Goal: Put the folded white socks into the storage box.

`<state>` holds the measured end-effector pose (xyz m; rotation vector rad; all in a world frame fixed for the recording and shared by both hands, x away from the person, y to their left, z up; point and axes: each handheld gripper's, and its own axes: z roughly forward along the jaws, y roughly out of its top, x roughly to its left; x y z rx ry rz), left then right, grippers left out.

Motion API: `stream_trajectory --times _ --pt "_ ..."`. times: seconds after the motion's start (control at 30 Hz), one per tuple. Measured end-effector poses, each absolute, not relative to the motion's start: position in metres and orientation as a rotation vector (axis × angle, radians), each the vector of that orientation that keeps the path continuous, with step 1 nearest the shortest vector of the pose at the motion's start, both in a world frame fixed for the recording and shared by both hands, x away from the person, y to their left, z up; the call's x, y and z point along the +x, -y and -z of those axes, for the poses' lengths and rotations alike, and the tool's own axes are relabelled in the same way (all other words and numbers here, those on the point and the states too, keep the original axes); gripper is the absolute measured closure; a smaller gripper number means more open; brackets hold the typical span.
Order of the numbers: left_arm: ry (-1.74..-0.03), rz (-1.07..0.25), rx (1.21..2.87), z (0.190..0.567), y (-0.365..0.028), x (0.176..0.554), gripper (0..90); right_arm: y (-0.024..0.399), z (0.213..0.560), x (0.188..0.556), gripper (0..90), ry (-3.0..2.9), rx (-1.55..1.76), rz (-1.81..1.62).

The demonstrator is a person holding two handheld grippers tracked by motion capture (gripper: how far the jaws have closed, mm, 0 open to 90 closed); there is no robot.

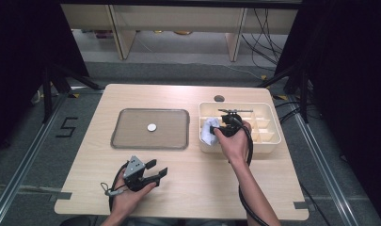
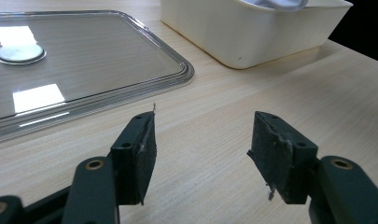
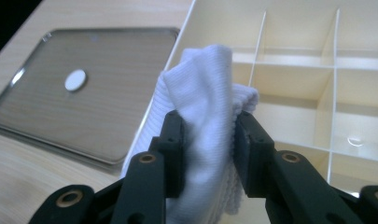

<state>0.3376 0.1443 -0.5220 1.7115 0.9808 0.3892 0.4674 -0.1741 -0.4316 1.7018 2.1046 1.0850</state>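
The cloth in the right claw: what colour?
White, ribbed knit cloth; clearest in the right gripper view.

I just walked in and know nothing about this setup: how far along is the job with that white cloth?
It looks midway. Done: the right gripper has its jaws clamped on the white cloth. In hand: the cloth hangs over the cream divided box, at its left end. Left: setting it down and letting go, probably in the box. The left gripper rests open over the table. A small white disc lies on the clear tray.
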Motion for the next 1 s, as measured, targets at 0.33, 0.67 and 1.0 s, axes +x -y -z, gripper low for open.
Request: stream_trajectory --times 0.33,0.67,1.0 --pt "-0.979 -0.384 1.709 0.522 -0.144 0.338 39.7 0.167 0.438 0.475 67.3 -2.156 1.743 -0.977" --pt "-0.966 -0.387 1.716 0.522 -0.144 0.339 39.7 0.156 0.440 0.479 67.4 -2.186 1.762 -0.827" --pt "-0.992 -0.376 1.703 0.523 -0.143 0.338 39.6 0.149 0.439 0.485 67.5 -2.255 1.658 -0.756"
